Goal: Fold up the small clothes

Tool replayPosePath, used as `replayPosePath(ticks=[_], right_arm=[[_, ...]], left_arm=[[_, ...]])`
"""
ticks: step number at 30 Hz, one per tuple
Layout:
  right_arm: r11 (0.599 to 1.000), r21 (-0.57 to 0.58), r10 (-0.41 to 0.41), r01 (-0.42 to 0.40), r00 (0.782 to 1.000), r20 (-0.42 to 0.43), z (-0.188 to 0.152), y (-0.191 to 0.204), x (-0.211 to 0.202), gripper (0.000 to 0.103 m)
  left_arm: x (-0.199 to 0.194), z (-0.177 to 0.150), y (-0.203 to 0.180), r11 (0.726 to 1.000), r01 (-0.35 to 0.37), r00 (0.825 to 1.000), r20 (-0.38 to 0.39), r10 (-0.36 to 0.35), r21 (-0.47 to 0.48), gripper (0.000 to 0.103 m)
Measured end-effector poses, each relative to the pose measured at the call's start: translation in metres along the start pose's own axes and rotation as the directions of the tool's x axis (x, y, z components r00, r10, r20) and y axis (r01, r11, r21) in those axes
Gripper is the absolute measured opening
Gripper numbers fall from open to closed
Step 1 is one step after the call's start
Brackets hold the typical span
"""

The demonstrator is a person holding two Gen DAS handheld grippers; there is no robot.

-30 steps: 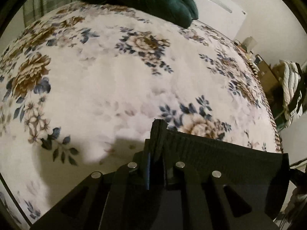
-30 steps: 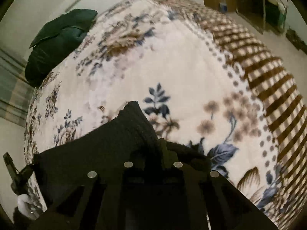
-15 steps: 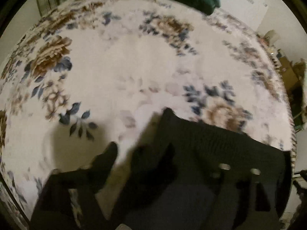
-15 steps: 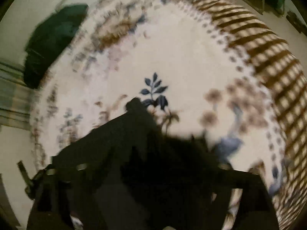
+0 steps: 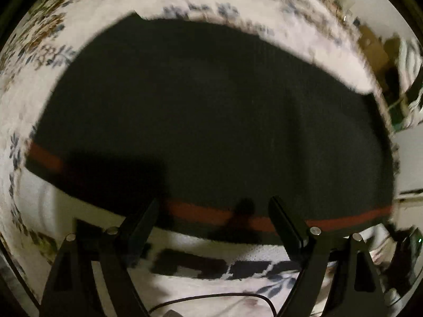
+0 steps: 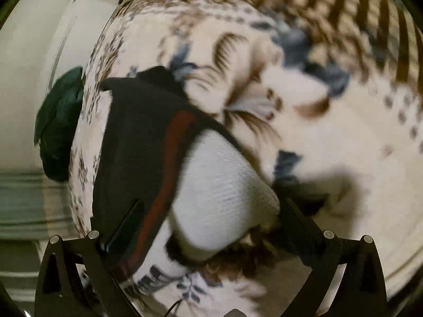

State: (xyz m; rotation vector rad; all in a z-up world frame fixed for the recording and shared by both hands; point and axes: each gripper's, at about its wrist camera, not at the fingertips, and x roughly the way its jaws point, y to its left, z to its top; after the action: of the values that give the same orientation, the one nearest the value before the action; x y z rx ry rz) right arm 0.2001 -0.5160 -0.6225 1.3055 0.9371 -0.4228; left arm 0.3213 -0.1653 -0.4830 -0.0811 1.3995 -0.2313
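A small dark garment (image 5: 206, 111) with a red stripe and a white lower part lies flat on the floral bedspread (image 5: 87, 18). My left gripper (image 5: 214, 206) is open, its jaws spread just over the garment's red stripe, holding nothing. In the right wrist view the same garment (image 6: 142, 137) lies to the left, its white part (image 6: 219, 192) between the spread jaws. My right gripper (image 6: 211, 206) is open and empty above that white part.
A dark green cushion (image 6: 58, 124) lies at the far end of the bed. The bedspread's brown checked border (image 6: 330, 8) marks the bed's edge. Cluttered furniture (image 5: 396, 60) stands beyond the bed on the right. A thin black cable (image 5: 211, 297) hangs below my left gripper.
Both grippers were shut on the garment's corners a second ago. Both have since opened and let go. The garment now lies spread on the bed, and both cameras have dropped close over it.
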Motion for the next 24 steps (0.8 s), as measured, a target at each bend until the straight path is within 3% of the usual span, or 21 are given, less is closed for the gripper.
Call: replayPosePath(ticks=[2,3,7,9,11,13,15,18,24], right_arm=[[0.995,0.096,0.038,-0.035,0.999,-0.020,-0.002,-0.016,0.015,0.103],[0.989,0.124,0.087,-0.085,0.996,-0.008,-0.004,-0.021,0.019,0.103],[0.969,0.125,0.206,-0.214,0.976,0.078,-0.001,-0.020,0.022,0.103],[0.957,0.123,0.249,-0.262,0.962,0.113,0.003,-0.015,0.027,0.103],[0.959,0.118,0.244,-0.260,0.961,0.130,0.006,-0.008,0.035,0.102],[0.962,0.126,0.224,-0.244,0.963,0.153,0.008,-0.003,0.042,0.095],[0.962,0.155,0.202,-0.227,0.966,0.161,0.010,-0.004,0.043,0.071],[0.965,0.163,0.180,-0.206,0.970,0.164,0.009,-0.006,0.037,0.048],[0.991,0.056,0.111,-0.125,0.971,0.210,-0.005,0.026,0.002,0.038]], left_arm=[[0.014,-0.001,-0.008,0.999,-0.038,0.999,-0.001,0.038,0.028,0.085],[0.020,0.001,-0.010,0.998,-0.047,0.999,-0.003,0.047,0.041,0.091],[0.028,0.011,-0.014,0.997,-0.051,0.999,-0.004,0.051,0.054,0.103],[0.033,0.014,-0.016,0.997,-0.056,0.998,-0.014,0.056,0.050,0.103],[0.037,0.020,-0.017,0.997,-0.060,0.998,-0.025,0.061,0.044,0.103],[0.041,0.026,-0.017,0.998,-0.064,0.997,-0.039,0.065,0.027,0.103],[0.044,0.030,-0.019,0.997,-0.079,0.996,-0.046,0.080,0.017,0.103],[0.046,0.035,-0.020,0.996,-0.091,0.994,-0.053,0.091,0.005,0.103],[0.026,0.036,-0.010,0.998,-0.062,0.997,-0.045,0.060,-0.034,0.103]])
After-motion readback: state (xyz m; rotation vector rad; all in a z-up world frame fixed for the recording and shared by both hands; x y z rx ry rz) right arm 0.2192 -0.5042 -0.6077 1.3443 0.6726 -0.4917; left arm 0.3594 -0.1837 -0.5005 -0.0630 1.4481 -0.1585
